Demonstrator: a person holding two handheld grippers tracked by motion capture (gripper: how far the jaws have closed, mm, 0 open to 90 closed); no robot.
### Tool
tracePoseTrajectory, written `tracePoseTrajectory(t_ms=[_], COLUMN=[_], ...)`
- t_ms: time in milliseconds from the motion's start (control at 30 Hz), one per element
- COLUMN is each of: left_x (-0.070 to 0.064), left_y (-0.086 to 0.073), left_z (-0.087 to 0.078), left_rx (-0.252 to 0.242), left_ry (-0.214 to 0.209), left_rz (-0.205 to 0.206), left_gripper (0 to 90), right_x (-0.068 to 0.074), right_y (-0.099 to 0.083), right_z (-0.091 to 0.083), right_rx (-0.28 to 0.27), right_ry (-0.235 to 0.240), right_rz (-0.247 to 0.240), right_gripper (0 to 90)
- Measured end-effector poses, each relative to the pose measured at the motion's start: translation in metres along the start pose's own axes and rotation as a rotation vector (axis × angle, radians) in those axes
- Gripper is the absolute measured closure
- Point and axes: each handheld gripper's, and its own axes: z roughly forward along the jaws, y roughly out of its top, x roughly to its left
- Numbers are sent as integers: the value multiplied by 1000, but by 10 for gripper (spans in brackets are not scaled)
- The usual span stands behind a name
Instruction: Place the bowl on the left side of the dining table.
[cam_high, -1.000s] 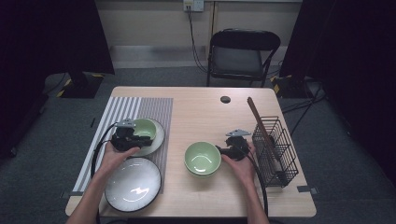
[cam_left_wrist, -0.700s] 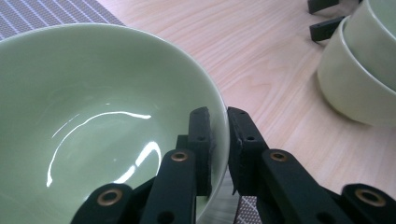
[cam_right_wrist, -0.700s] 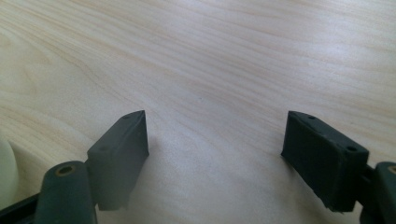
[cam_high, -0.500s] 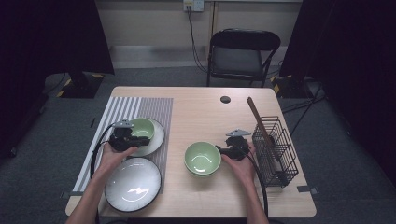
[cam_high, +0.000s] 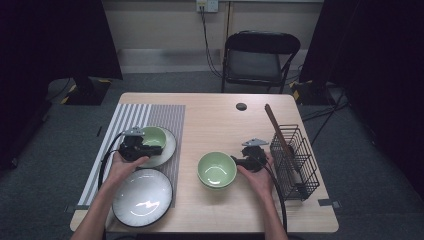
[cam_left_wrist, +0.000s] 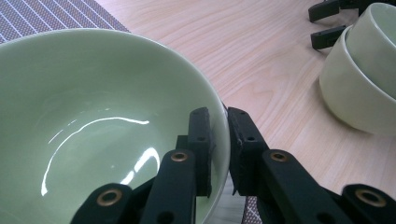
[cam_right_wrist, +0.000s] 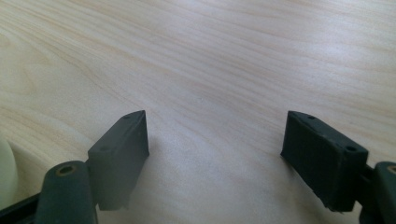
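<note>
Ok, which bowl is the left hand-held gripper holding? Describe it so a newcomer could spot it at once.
Start at the striped placemat on the table's left side. On it, a pale plate carries a green bowl, with the left hand-held gripper pinching its rim. Unlike the stacked green bowls mid-table, it is single, and the larger dark-rimmed plate nearer the person holds nothing.

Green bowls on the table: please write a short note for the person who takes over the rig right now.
Left gripper: shut on the rim of the small green bowl, one jaw inside and one outside. This bowl sits on the pale plate on the striped mat.
Right gripper: open, holding nothing, low over bare wood just right of the stacked green bowls.
Done: two bowls are already nested at the table's middle.
Left: probably lift the small green bowl and set it into the stack; this is a guess. The dark-rimmed plate and the wire basket are untouched.
</note>
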Motion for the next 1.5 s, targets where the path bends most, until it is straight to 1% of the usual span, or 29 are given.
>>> tracePoseTrajectory(t_ms=[67, 167, 300, 433, 533, 567, 600, 667, 767, 800, 833, 867, 900, 933, 1067, 1100, 1133, 1167, 1200, 1233, 1267, 1300, 1333, 1400, 1467, 1500], left_x=[0, 0, 1, 1, 2, 1, 1, 1, 2, 2, 3, 4, 4, 6, 15, 17, 20, 24, 24, 27, 31, 34, 35, 38, 42, 44], left_y=[0, 0, -1, -2, -2, -2, -1, -1, -1, -1, -1, -2, -3, -5, -11, -12, -14, -17, -17, -19, -23, -26, -27, -31, -34, -36], left_z=[0, -2, -3, -5, -11, -14, -17, -20, -27, -31, -33, -37, -43, -47, -63, -67, -70, -73, -73, -75, -77, -78, -78, -79, -81, -83], left_rx=[-1, 9, 7, 9, -25, -37, -51, -59, -73, -79, -85, -93, -90, -96, -112, -112, -108, -102, -102, -94, -95, -105, -104, -102, -114, -122], left_ry=[-1, 11, 1, 3, -12, -13, -10, -6, 15, 24, 21, 30, 54, 61, 85, 92, 105, 111, 111, 123, 144, 137, 135, 147, 150, 157], left_rz=[0, -5, -20, -15, -26, -23, -22, -24, -26, -26, -30, -33, -24, -26, -61, -69, -66, -78, -78, -82, -105, -119, -129, -134, -142, -147], left_gripper=[806, 807, 806, 806, 804, 793, 774, 746, 672, 661, 657, 644, 625, 590, 509, 506, 492, 473, 447, 447, 415, 396, 378, 347, 308, 283], right_x=[0, 0, 0, 0, 0, 0, 0, 0, 0, 0, 0, 0, 0, 0, 0, 0, 0, 0, 0, 0, 0, 0, 0, 0, 0, 0], right_y=[0, 0, 0, 0, 0, 0, 0, 0, 0, 0, 0, 0, 0, 0, 0, 0, 0, 0, 0, 0, 0, 0, 0, 0, 0, 0], right_z=[0, 0, 0, 0, 0, 0, 0, 0, 0, 0, 0, 0, 0, 0, 0, 0, 0, 0, 0, 0, 0, 0, 0, 0, 0, 0], right_rx=[0, 0, 0, 0, 0, 0, 0, 0, 0, 0, 0, 0, 0, 0, 0, 0, 0, 0, 0, 0, 0, 0, 0, 0, 0, 0], right_ry=[0, 0, 0, 0, 0, 0, 0, 0, 0, 0, 0, 0, 0, 0, 0, 0, 0, 0, 0, 0, 0, 0, 0, 0, 0, 0], right_rz=[0, 0, 0, 0, 0, 0, 0, 0, 0, 0, 0, 0, 0, 0, 0, 0, 0, 0, 0, 0, 0, 0, 1, 0, 0, 0], right_gripper=[221, 221, 221, 221, 221, 221, 221, 221, 221, 221, 221, 221, 221, 221, 221, 221, 221, 221, 221, 221, 221, 221, 221, 221, 221, 221])
